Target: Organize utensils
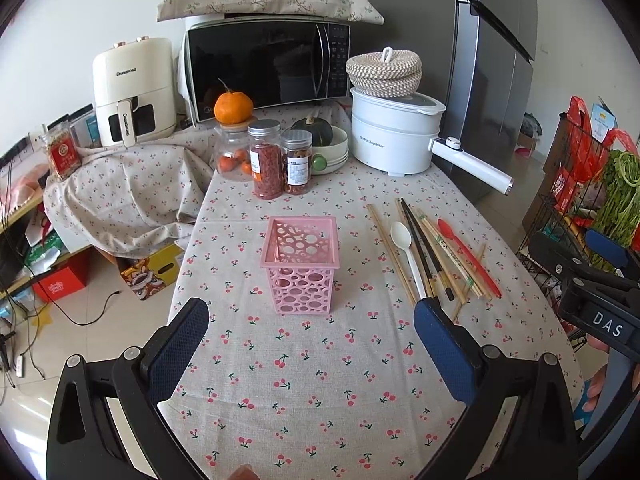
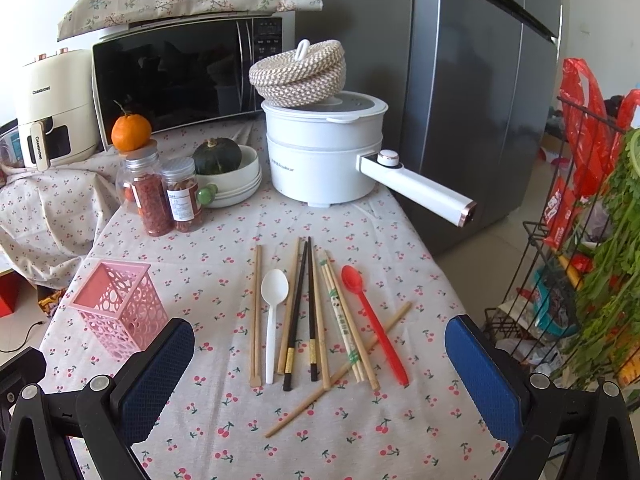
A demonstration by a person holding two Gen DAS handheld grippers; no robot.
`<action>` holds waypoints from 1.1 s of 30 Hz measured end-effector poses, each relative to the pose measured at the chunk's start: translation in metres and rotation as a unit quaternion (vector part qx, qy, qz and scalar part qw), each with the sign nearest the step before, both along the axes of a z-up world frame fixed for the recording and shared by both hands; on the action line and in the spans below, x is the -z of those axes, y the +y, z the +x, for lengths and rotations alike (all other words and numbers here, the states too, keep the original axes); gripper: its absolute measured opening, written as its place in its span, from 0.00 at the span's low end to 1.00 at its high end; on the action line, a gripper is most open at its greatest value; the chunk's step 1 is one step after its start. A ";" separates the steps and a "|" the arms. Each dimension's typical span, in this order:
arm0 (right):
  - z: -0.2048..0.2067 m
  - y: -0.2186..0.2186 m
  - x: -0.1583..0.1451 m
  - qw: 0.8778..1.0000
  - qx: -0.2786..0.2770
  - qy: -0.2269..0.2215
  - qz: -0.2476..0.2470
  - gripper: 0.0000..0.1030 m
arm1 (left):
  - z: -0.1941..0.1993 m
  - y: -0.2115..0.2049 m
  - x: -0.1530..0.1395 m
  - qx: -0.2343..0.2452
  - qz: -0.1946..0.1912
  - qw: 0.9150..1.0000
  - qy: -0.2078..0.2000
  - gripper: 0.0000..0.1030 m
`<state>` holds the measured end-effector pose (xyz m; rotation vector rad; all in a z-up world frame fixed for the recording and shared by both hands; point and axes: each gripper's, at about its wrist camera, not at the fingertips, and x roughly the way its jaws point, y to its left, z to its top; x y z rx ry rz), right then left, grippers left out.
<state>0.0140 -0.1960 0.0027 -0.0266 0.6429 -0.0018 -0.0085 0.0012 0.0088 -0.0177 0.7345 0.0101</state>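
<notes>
Your left gripper point(image 1: 310, 322) sits at the bottom of its frame, blue textured pads spread wide, holding nothing. Your right gripper point(image 2: 320, 346) is likewise parted and unloaded at the bottom of its view.

Containers:
- Pink utensil holder point(image 1: 300, 264): square plastic, walls pierced with round holes, upright at centre of the left view, lower left of the right view. Nothing shows inside it.
- Two clear jars point(image 2: 164, 196), metal screw lids, reddish dried contents, left of centre.
- White bowl point(image 2: 240, 180), holding a dark green squash point(image 2: 218, 156), middle of the right view.
- White electric pot point(image 2: 324, 152) with long handle, upper centre; a woven basket point(image 2: 298, 74) rests on its lid.

Utensils, loose on the cherry-print tablecloth point(image 2: 224, 264), centre of the right view, right of the holder:
- White plastic spoon point(image 2: 273, 312).
- Red plastic spoon point(image 2: 372, 320).
- Black chopsticks point(image 2: 302, 312), one pair.
- Bamboo chopsticks point(image 2: 256, 312), several, mostly parallel; one lies slanted across the lower ends of others.
</notes>
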 end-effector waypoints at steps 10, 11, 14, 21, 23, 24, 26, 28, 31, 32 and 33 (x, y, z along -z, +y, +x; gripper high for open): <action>0.001 -0.002 0.003 1.000 -0.004 0.005 0.003 1.00 | 0.000 0.000 0.000 -0.001 -0.001 1.000 0.000 1.00; 0.001 -0.001 0.003 1.000 -0.004 0.005 0.003 1.00 | 0.000 0.000 0.000 -0.001 -0.001 1.000 0.000 1.00; 0.002 -0.002 0.003 1.000 -0.004 0.005 0.003 1.00 | 0.000 -0.001 0.000 -0.001 0.000 1.000 0.000 1.00; 0.002 -0.002 0.003 1.000 -0.004 0.006 0.004 1.00 | 0.000 -0.001 0.001 -0.001 0.000 1.000 -0.001 1.00; 0.002 -0.002 0.003 1.000 -0.004 0.006 0.003 1.00 | 0.000 -0.001 0.001 -0.001 0.000 1.000 -0.001 1.00; 0.002 -0.002 0.003 1.000 -0.004 0.006 0.003 1.00 | 0.000 -0.001 0.001 0.000 -0.001 1.000 -0.001 1.00; 0.002 -0.002 0.003 1.000 -0.004 0.006 0.004 1.00 | 0.000 -0.001 0.001 -0.001 0.000 1.000 -0.001 1.00; 0.002 -0.002 0.003 1.000 -0.004 0.006 0.004 1.00 | 0.000 -0.002 0.001 -0.001 0.000 1.000 -0.001 1.00; 0.002 -0.002 0.003 1.000 -0.005 0.007 0.005 1.00 | 0.000 -0.002 0.001 -0.001 0.000 1.000 -0.001 1.00; 0.002 -0.002 0.003 1.000 -0.005 0.008 0.005 1.00 | 0.000 -0.002 0.001 -0.001 0.000 1.000 -0.001 1.00; 0.002 -0.002 0.003 1.000 -0.004 0.008 0.006 1.00 | 0.000 -0.002 0.000 -0.001 0.000 1.000 -0.001 1.00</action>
